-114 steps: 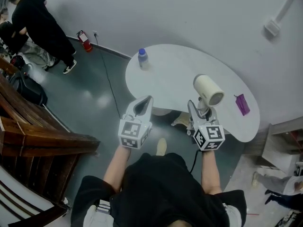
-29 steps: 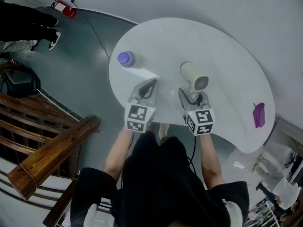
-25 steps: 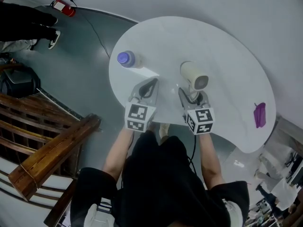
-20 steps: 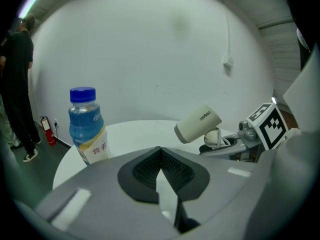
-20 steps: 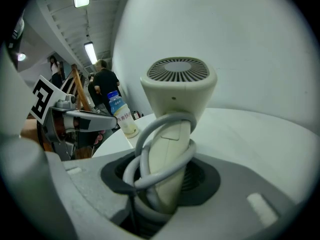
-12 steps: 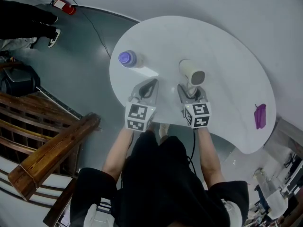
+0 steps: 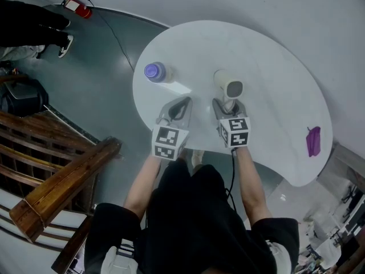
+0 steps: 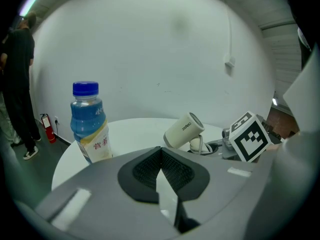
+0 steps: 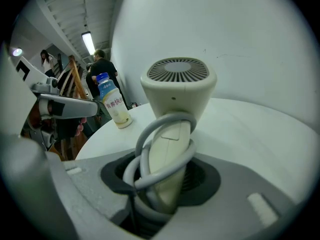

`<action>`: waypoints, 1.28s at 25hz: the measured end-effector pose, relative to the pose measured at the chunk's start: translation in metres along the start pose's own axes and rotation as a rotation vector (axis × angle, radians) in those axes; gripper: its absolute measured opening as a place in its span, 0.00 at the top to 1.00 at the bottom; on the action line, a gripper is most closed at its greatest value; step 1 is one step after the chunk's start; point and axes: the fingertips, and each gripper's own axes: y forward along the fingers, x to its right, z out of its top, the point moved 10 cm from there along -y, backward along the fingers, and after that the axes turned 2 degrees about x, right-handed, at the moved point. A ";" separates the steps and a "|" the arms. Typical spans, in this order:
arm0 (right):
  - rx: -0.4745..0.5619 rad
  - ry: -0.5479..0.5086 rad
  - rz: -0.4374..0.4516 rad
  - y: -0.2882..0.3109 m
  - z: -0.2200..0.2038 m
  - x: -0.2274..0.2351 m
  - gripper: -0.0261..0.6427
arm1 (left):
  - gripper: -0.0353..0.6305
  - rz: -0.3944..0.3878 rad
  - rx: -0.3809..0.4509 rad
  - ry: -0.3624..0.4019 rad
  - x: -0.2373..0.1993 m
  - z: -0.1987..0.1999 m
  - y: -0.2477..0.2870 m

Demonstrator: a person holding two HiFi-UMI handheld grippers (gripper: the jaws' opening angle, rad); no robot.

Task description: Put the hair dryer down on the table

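A cream hair dryer (image 7: 228, 86) with its grey cord wound round the handle is over the near part of the white table (image 7: 274, 67). My right gripper (image 7: 228, 108) is shut on that handle. In the right gripper view the dryer (image 9: 177, 84) stands upright between the jaws of the right gripper (image 9: 165, 179), grille facing me. From the left gripper view the dryer (image 8: 182, 130) is tilted, low over the tabletop; whether it touches I cannot tell. My left gripper (image 7: 180, 104) hovers over the table's near edge, its jaws (image 8: 161, 156) shut on nothing.
A blue-capped drink bottle (image 7: 154, 71) stands on the table's left side, left of the dryer, also seen as the bottle (image 8: 90, 121). A purple object (image 7: 312, 140) lies at the table's right edge. Wooden railing (image 7: 63, 181) and a person (image 7: 28, 24) are at the left.
My right gripper has sunk toward the table with the hair dryer, which now points more steeply up at the head camera. The left gripper and bottle have kept still.
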 end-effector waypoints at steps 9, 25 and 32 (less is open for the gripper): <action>-0.034 0.012 -0.012 0.010 -0.002 0.002 0.67 | 0.94 0.002 -0.005 -0.005 -0.002 -0.002 -0.001; -0.056 -0.009 -0.042 0.017 -0.002 0.001 0.66 | 0.94 0.004 -0.011 -0.009 -0.003 -0.005 -0.005; -0.066 -0.020 -0.067 0.019 -0.002 -0.001 0.65 | 0.94 -0.004 -0.010 -0.007 -0.001 -0.006 -0.004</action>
